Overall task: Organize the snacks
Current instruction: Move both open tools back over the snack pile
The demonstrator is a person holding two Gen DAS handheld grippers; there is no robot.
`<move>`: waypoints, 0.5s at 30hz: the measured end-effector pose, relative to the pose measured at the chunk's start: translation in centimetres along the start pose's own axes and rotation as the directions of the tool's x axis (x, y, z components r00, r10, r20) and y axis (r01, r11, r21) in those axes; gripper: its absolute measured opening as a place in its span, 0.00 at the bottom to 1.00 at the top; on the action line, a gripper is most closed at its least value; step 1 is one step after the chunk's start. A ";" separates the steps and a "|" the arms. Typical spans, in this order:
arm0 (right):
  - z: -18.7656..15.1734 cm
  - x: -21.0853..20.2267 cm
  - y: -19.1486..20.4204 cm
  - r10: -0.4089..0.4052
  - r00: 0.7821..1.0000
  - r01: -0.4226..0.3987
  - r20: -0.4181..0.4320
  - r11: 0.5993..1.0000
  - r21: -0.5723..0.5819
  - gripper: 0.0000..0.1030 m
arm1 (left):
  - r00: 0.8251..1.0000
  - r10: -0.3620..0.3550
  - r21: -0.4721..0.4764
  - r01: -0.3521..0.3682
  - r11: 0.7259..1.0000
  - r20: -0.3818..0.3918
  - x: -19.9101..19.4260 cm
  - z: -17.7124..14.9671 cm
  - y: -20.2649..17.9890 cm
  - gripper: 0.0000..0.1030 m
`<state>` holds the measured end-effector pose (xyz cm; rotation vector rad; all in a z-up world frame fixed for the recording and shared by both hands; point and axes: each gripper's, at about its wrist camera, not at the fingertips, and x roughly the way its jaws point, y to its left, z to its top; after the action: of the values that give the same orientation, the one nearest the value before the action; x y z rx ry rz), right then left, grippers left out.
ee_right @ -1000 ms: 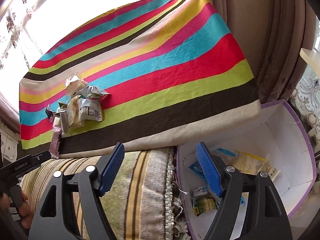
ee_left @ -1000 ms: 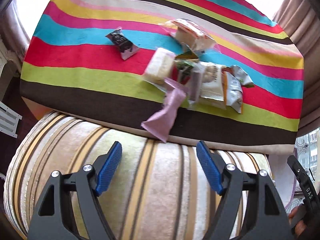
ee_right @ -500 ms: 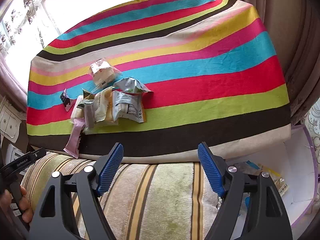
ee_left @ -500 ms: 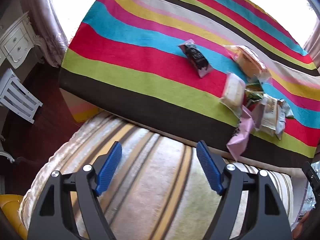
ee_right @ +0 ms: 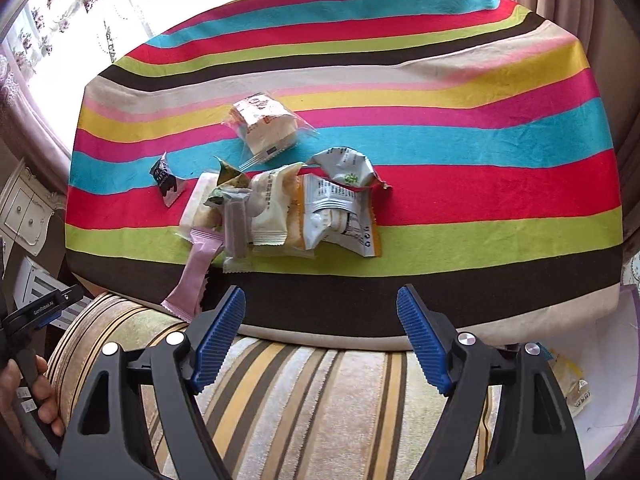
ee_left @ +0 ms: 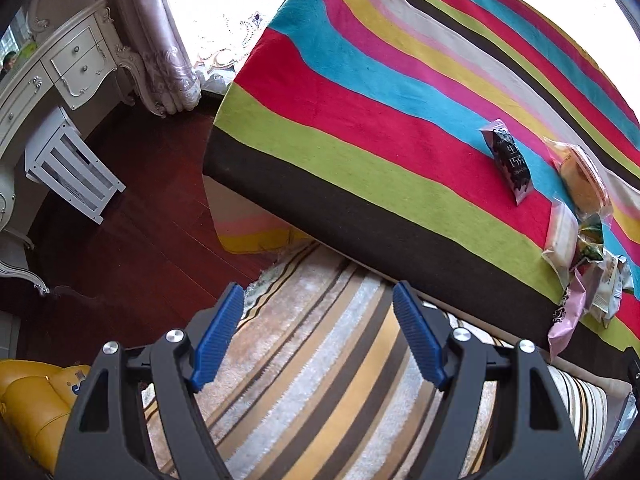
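A heap of snack packets [ee_right: 288, 208] lies on the striped tablecloth [ee_right: 440, 152], with a pink packet [ee_right: 196, 268] hanging over the near edge. A dark chocolate packet [ee_right: 166, 180] lies apart to the left, and a clear-wrapped cake [ee_right: 266, 126] sits behind the heap. My right gripper [ee_right: 320, 340] is open and empty, hovering over a striped cushion just short of the table. In the left wrist view the same snacks [ee_left: 580, 240] sit far right, the dark packet [ee_left: 510, 164] among them. My left gripper [ee_left: 318, 332] is open and empty over the cushion.
A striped cushion [ee_right: 320, 400] lies in front of the table. A white box with a purple rim [ee_right: 608, 380] holding packets stands low right. To the left are a dark wooden floor [ee_left: 132, 208], a white dresser [ee_left: 60, 64], a white slatted stool [ee_left: 72, 168] and a yellow seat [ee_left: 28, 400].
The left wrist view has swung left, so the snacks slid to its right edge and the floor appeared. The right wrist view has swung left from the box to face the heap. Both grippers stayed empty.
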<state>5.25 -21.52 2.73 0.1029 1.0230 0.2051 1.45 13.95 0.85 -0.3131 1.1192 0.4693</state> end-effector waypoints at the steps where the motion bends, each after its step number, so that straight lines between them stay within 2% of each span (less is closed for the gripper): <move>1: 0.1 0.1 0.3 0.002 1.000 -0.002 -0.001 1.000 -0.007 0.75 | 1.000 0.002 0.000 -0.002 1.000 0.000 0.2 0.2 0.0 0.75; 15: 1.3 1.3 3.4 0.000 0.999 0.003 0.043 0.997 -0.080 0.78 | 1.000 0.027 0.015 -0.027 1.000 -0.010 1.4 1.5 -0.3 0.75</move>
<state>6.57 -17.93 2.90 0.0339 0.9709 0.2415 3.26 14.67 0.20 -0.2886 1.1376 0.4836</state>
